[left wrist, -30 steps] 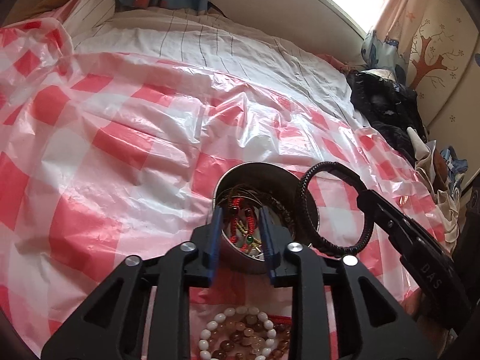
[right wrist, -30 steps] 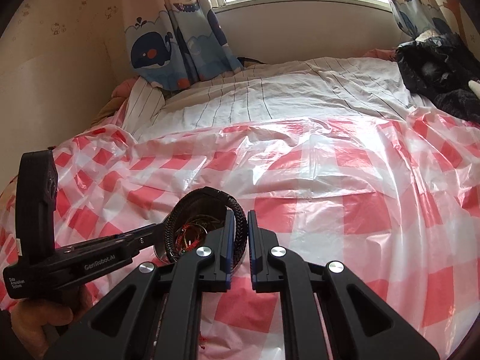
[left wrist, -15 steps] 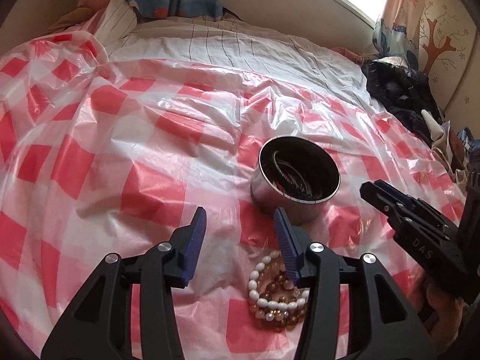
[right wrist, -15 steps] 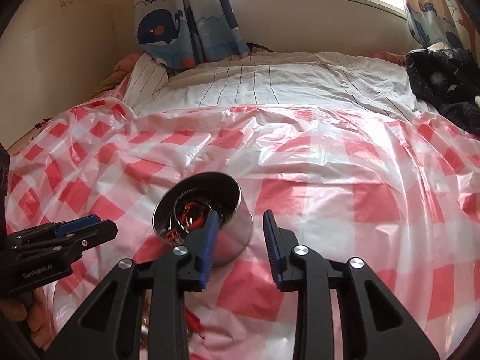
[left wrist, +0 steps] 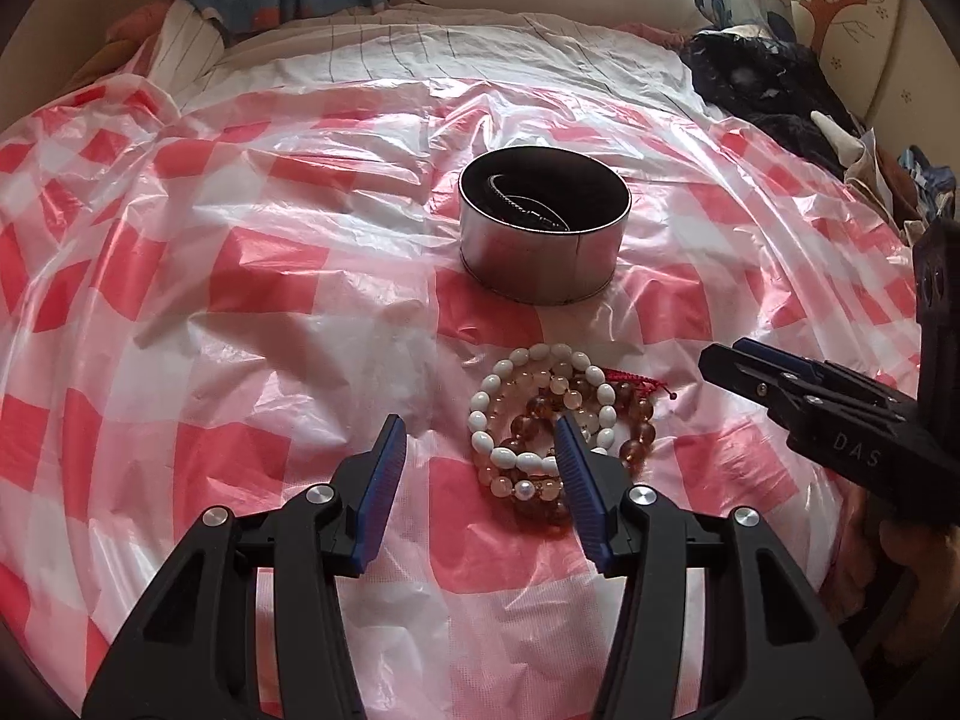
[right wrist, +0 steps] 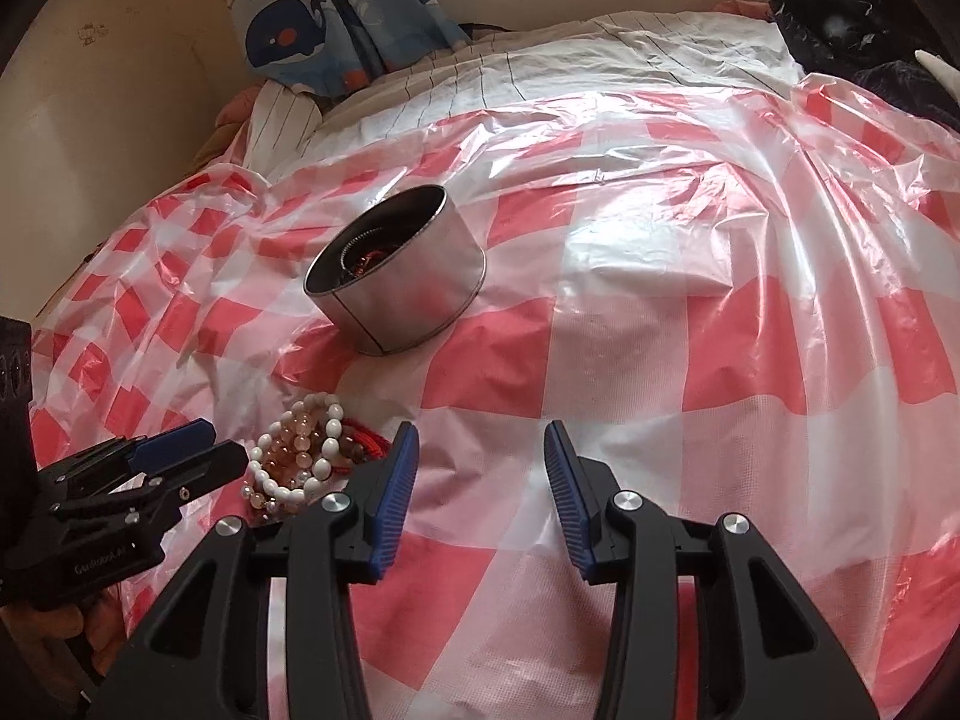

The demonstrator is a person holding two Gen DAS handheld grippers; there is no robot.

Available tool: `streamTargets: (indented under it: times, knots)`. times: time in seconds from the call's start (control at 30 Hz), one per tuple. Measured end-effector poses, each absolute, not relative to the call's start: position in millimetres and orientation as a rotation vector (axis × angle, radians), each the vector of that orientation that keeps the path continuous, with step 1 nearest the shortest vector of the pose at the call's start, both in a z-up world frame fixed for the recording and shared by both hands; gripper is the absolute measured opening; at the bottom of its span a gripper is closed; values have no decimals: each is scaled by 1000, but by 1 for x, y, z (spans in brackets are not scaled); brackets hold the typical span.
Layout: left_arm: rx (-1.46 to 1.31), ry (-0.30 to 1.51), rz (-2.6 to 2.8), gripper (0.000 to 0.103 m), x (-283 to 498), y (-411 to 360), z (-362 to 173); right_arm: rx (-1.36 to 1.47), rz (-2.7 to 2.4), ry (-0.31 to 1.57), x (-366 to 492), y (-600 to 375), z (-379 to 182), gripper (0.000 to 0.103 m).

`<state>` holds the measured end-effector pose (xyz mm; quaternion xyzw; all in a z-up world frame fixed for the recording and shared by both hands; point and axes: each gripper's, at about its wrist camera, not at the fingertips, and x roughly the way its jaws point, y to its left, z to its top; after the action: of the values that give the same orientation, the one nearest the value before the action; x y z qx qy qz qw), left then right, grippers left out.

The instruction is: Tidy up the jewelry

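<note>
left wrist view first: the bed (left wrist: 540,54) fills everything, draped in a red-and-white checked plastic sheet (left wrist: 240,276) that is wrinkled and slick-looking. on it stands the round metal tin (left wrist: 543,252), upright, already holding a dark bracelet and some red cord pieces. nearer to me than the tin, apart from it, lies the heap of beaded bracelets (left wrist: 546,420): white oval beads, amber and pale round ones, a red cord end.

my left gripper (left wrist: 480,450) has just been opening and now stands about half wide with nothing pinched; its right-hand finger hangs over the heap, the other over bare sheet. my right gripper (right wrist: 480,456) has also just been opening, equally part-wide and empty, over a clear check beside the heap, with the bracelets off toward my left gripper (right wrist: 180,456).

the step, as i judge it, is lifting the next bracelet into the tin. to do it well i should centre my left jaws over one strand at the heap's edge, the white oval loop looks easiest, come down until the tips press the sheet lightly, and close on beads alone. the risk is catching plastic or dragging several tangled loops at once.
</note>
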<state>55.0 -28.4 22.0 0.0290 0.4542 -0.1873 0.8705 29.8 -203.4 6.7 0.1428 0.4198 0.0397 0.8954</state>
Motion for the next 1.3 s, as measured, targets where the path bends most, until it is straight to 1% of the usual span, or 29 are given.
streamTargets:
  times: [0.27, 0.33, 0.47, 0.5, 0.53, 0.57, 0.63, 0.7, 0.87, 0.93, 0.97, 1.0, 1.03, 1.1, 1.13, 1.2, 1.23, 1.27, 1.3]
  knots:
    - [110, 943, -306, 48, 66, -27, 16, 220, 142, 858, 32, -182, 7, 44]
    - [148, 946, -291, 49, 68, -31, 12, 147, 154, 857, 35, -167, 7, 48]
    - [211, 943, -262, 49, 72, -38, 8, 6, 124, 907, 44, -144, -4, 50]
    - [229, 933, -238, 49, 71, -38, 8, -1, 111, 911, 45, -145, -4, 51]
    - [249, 924, -207, 49, 72, -36, 8, -15, 78, 905, 45, -148, -3, 57]
    - [260, 916, -174, 49, 72, -32, 9, -21, 36, 893, 44, -154, -1, 59]
    - [235, 920, -134, 48, 74, -20, 10, -7, -34, 889, 43, -168, 2, 59]
    - [197, 927, -137, 48, 75, -10, 12, 68, -31, 888, 41, -183, 3, 59]
    - [213, 885, -191, 48, 71, -19, 18, 108, 29, 863, 38, -181, 7, 59]
    - [234, 907, -208, 48, 74, -24, 13, 125, 51, 860, 37, -181, 7, 59]
    - [239, 926, -211, 47, 76, -26, 8, 134, 65, 849, 36, -180, 8, 59]
    - [241, 937, -213, 41, 78, -28, 5, 134, 78, 832, 36, -178, 11, 59]
    - [237, 939, -222, 27, 78, -28, 5, 126, 104, 806, 34, -174, 16, 59]
    - [220, 946, -230, 12, 79, -26, 6, 94, 179, 775, 32, -160, 22, 53]
    - [201, 951, -233, 8, 79, -23, 6, 65, 229, 772, 31, -148, 23, 47]
    - [138, 960, -236, 7, 80, -16, 7, 6, 292, 792, 34, -128, 20, 31]
    - [126, 957, -231, 7, 79, -14, 8, -25, 303, 813, 37, -119, 17, 19]
    - [122, 947, -217, 7, 78, -12, 9, -41, 314, 830, 40, -113, 14, 15]
    - [115, 938, -205, 7, 77, -10, 11, -42, 324, 842, 44, -110, 11, 15]
